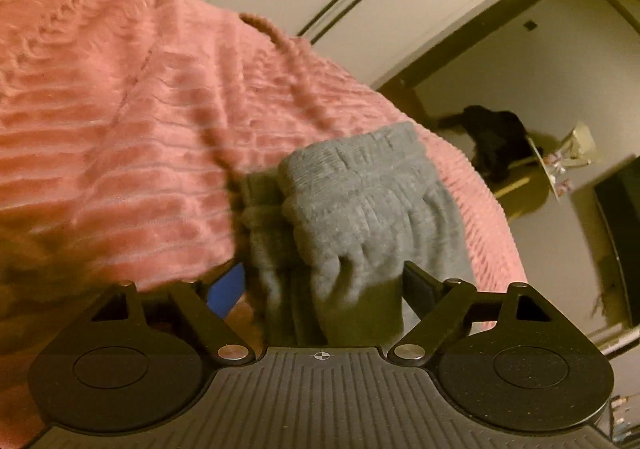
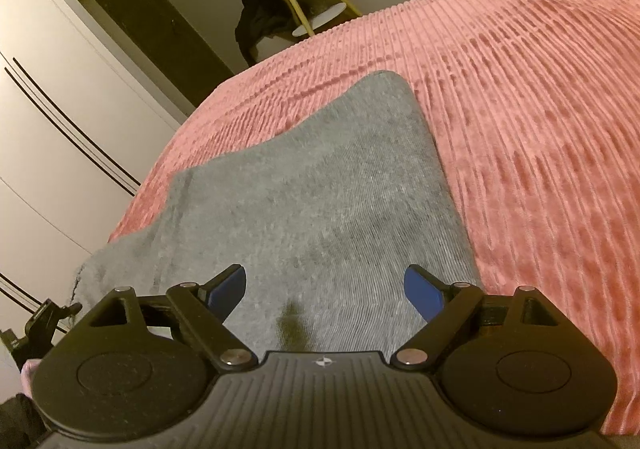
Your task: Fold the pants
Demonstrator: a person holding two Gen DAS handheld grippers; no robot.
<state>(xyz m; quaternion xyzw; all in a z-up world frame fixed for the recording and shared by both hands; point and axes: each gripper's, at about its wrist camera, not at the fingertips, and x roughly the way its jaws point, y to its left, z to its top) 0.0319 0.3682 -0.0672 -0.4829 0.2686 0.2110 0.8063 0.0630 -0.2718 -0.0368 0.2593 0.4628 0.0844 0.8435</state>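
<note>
The pants [image 2: 312,185] lie on the pink ribbed bedspread [image 2: 540,129], grey and soft, spread flat under my right gripper [image 2: 325,289]. In the right wrist view their far corner is rounded and sits well short of the bed's far edge, with a wide band of bare bedspread beyond it and a much larger stretch to the right. On the left the cloth runs out toward the near left edge of the bed, where a frayed bit hangs close to the white wardrobe doors [image 2: 52,121]. My right gripper hangs just over the flat cloth with its jaws spread wide and nothing clamped between the blue pads [image 2: 420,289].

In the left wrist view the gathered waistband [image 1: 360,185] bunches up in a thick ridge directly ahead of my left gripper [image 1: 320,289]. Those jaws also stand wide. Grey cloth fills the gap between them and hides most of the left pad, but I see no pad pressing on it. The picture is blurred here. Left of the waistband the bedspread is open and rumpled, with a raised seam running across it. Right of it only a narrow strip of pink remains before the bed's edge drops away toward a small round table [image 1: 560,169] and a dark heap [image 1: 496,141] beside it.
</note>
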